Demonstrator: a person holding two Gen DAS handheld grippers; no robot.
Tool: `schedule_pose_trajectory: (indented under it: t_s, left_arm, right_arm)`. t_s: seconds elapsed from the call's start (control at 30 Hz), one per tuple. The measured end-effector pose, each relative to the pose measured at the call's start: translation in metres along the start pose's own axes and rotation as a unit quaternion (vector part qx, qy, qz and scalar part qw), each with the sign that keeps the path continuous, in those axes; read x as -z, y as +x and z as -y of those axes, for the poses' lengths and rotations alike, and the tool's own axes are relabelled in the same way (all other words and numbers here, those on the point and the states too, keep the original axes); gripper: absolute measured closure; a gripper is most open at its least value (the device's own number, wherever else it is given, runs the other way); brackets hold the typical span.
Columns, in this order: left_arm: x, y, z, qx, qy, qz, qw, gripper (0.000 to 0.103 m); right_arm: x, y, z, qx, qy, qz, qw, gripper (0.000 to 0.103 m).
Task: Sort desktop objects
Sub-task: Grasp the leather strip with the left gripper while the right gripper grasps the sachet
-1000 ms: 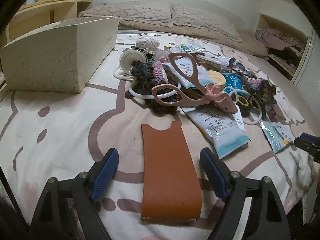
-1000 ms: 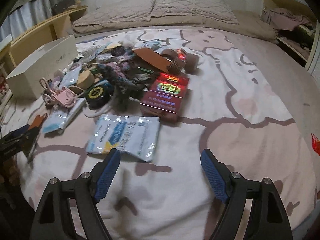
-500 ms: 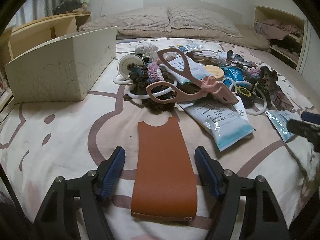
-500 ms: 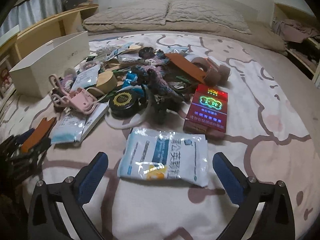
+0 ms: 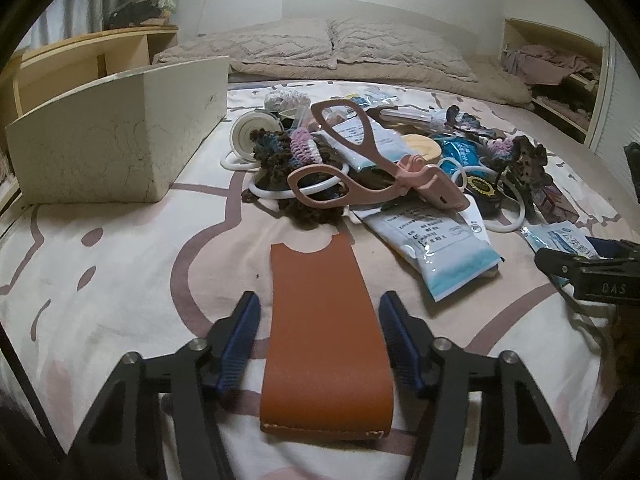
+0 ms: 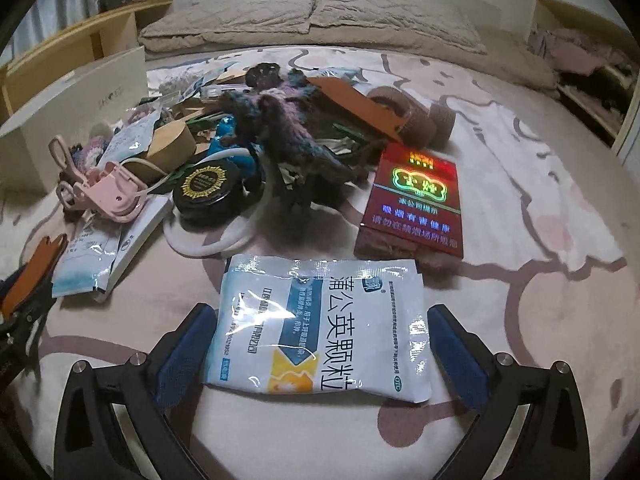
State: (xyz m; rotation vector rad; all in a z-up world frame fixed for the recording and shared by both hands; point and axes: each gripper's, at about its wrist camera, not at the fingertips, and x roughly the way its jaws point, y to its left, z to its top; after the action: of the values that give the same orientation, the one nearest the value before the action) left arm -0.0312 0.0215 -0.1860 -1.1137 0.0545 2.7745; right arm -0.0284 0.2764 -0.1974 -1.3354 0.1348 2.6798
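A flat orange-brown leather sleeve [image 5: 324,344] lies on the bedsheet between the open fingers of my left gripper [image 5: 320,344]; the blue pads sit close to its two long edges, and I cannot tell whether they touch it. A white and blue medicine sachet [image 6: 320,328] lies flat between the wide-open fingers of my right gripper [image 6: 320,356]. Behind both is a pile of objects: pink scissors [image 5: 372,168], crocheted pieces [image 6: 288,128], a black round tin [image 6: 206,192], a red cigarette carton [image 6: 414,200].
A cream open box [image 5: 116,136] stands at the left on the bed. White rings [image 5: 512,216], other sachets [image 5: 440,248] and brown tape rolls [image 6: 420,116] lie in the pile. Pillows [image 5: 320,48] lie at the back. My right gripper shows at the left wrist view's right edge [image 5: 592,276].
My left gripper's fingers have narrowed around the leather sleeve. My right gripper has moved forward and left, so the white sachet now lies between its fingers.
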Motion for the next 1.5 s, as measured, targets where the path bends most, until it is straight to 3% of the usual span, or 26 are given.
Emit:
schedule_pose_trajectory:
  t_s: [0.3,1.13,1.5]
  left_arm:
    - [-0.003,0.002,-0.004,0.010,-0.012,0.000,0.9999,0.057]
    - [0.000,0.000,-0.010,0.028,-0.030,0.007,0.9992,0.058]
    - [0.001,-0.003,-0.007,0.025,-0.027,0.007,0.9993,0.058]
  right_arm:
    - [0.001,0.005,0.001,-0.013,0.002,0.004,1.000,0.000]
    - [0.009,0.001,-0.002,-0.009,-0.002,0.044,0.999,0.000]
    - [0.016,-0.008,-0.005,-0.017,-0.004,0.073,0.997,0.013]
